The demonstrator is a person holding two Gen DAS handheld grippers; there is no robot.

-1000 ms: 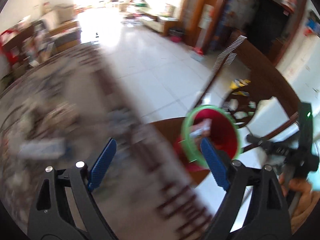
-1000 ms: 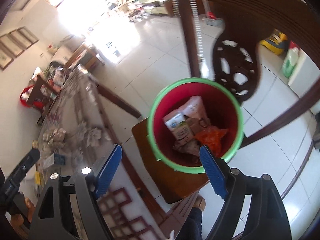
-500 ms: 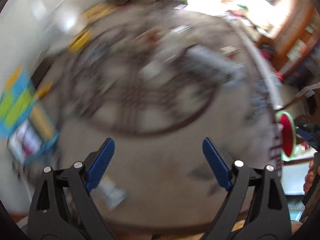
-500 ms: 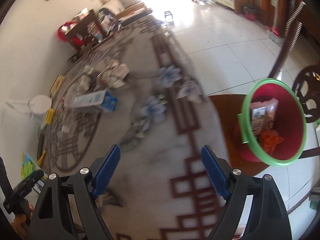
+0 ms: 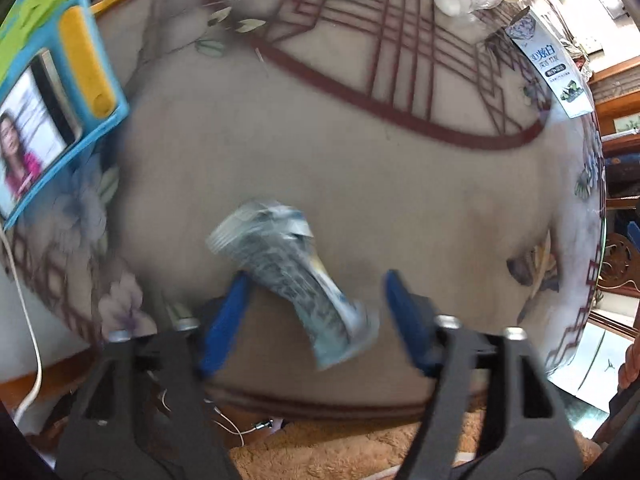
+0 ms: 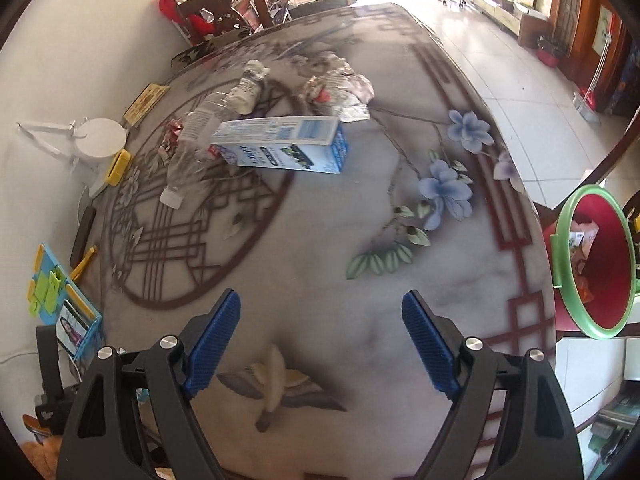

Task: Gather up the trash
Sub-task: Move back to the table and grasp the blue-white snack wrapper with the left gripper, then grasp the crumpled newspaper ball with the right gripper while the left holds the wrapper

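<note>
In the left wrist view a crumpled silver-blue wrapper (image 5: 292,280) lies on the patterned table, blurred, between the fingers of my open left gripper (image 5: 316,316), apart from both pads. In the right wrist view my right gripper (image 6: 320,344) is open and empty above the near table surface. Further back lie a blue-white milk carton (image 6: 284,148), a clear plastic bottle (image 6: 196,148) and crumpled foil and paper trash (image 6: 340,88). The red bin with a green rim (image 6: 596,264) stands off the table's right edge with trash inside.
A blue phone stand with a lit screen (image 5: 44,92) stands at the table's left edge, also in the right wrist view (image 6: 64,312). A white round lamp base (image 6: 100,140) and a yellow item sit by the wall. A wooden chair (image 6: 224,0) stands beyond the table.
Both grippers swung away from the bin toward the table. The left now hangs low over the wrapper; the right faces the table with the bin at its right.
</note>
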